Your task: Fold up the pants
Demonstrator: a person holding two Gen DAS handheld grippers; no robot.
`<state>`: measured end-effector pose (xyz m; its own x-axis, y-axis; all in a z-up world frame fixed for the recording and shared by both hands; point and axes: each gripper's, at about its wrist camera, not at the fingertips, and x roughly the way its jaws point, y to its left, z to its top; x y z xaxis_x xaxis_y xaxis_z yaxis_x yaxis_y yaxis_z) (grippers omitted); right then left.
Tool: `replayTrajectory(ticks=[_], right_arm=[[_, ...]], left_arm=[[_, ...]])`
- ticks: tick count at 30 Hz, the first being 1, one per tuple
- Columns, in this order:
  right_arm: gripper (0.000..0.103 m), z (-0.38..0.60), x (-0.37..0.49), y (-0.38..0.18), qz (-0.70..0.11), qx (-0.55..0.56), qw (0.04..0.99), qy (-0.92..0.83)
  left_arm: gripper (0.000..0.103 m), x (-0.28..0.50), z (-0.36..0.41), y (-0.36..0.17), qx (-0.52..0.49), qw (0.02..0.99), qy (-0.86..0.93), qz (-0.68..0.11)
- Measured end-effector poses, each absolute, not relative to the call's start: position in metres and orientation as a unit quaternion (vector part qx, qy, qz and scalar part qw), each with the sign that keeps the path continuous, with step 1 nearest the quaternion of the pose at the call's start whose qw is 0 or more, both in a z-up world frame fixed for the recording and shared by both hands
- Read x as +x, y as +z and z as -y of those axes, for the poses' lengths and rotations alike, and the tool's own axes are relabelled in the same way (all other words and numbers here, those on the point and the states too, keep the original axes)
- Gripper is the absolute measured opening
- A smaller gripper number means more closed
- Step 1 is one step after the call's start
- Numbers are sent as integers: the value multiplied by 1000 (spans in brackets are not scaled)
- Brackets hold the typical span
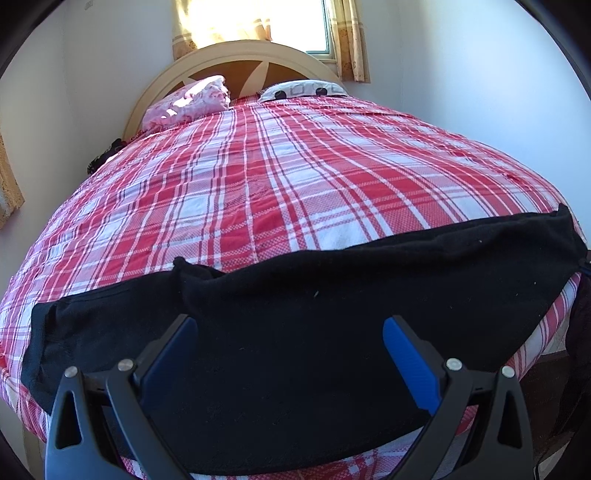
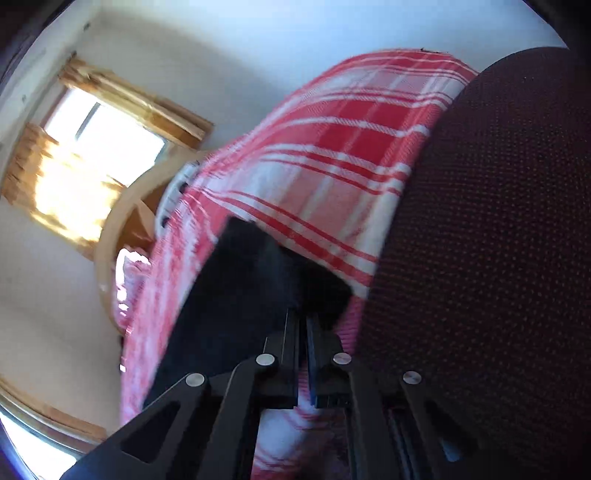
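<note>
Two grippers, one garment; items listed L to R:

- Pink pillow [image 1: 186,101] – left wrist view, 11 o'clock, at headboard [image 1: 236,55].
- Patterned pillow [image 1: 303,89] – 12 o'clock, beside pink one.
- Curtained window [image 1: 258,22] – behind headboard, very bright.
- Bedspread [image 1: 280,177] – red/white plaid, covers bed.
- Black pants [image 1: 295,314] – lying across near edge of bed, 9 to 3 o'clock in left wrist view; one end bunched at approx 10 o'clock.
- Left gripper [image 1: 290,328] – released; blue pads wide apart, hovering over pants' mid section.
- Right gripper [image 2: 302,325] – clenched on black pants [image 2: 236,295] at 6 o'clock of right wrist view; pic blurred and tilted.
- Dark dotted fabric [image 2: 498,240] – fills 3 o'clock side; what it is, can't tell.
</note>
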<state>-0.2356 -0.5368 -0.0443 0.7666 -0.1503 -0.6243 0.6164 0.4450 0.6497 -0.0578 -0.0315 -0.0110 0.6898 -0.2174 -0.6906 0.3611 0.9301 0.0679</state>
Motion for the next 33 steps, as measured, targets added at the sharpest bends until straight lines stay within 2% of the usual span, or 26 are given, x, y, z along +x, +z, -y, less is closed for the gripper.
replayTrajectory(ticks=[2,5,7,9,12,16,22,27,29,30,33], right_arm=[[8,542,-230,-49,-259,469,809,-241],[20,547,-232,-39,-246,459,813,-261],[41,547,-240,-26,-218,443,827,-268],[51,545,-246,-17,-195,425,842,-270],[51,539,-244,-1,-176,386,869,-255],[51,535,-207,6,-234,289,887,-273],[52,559,-193,-36,-314,329,860,-233],[50,553,-196,-42,-325,332,860,-214],[34,545,-195,-42,-344,314,860,-208],[16,544,-197,-40,-348,320,857,-206],[14,545,-210,-32,-313,381,850,-184]], left_arm=[[103,-58,29,-11,102,915,-154,-359],[103,-56,24,-9,94,917,-147,-359],[103,-53,23,-10,89,916,-144,-363],[103,-53,24,-11,91,915,-144,-365],[103,-55,27,-11,96,916,-146,-361],[103,-60,31,-9,107,916,-153,-356],[103,-56,26,-10,103,917,-139,-360],[103,-57,24,-10,99,917,-138,-360],[103,-56,24,-11,98,917,-138,-362],[103,-56,23,-11,96,916,-139,-363],[103,-56,20,-11,93,917,-138,-362]])
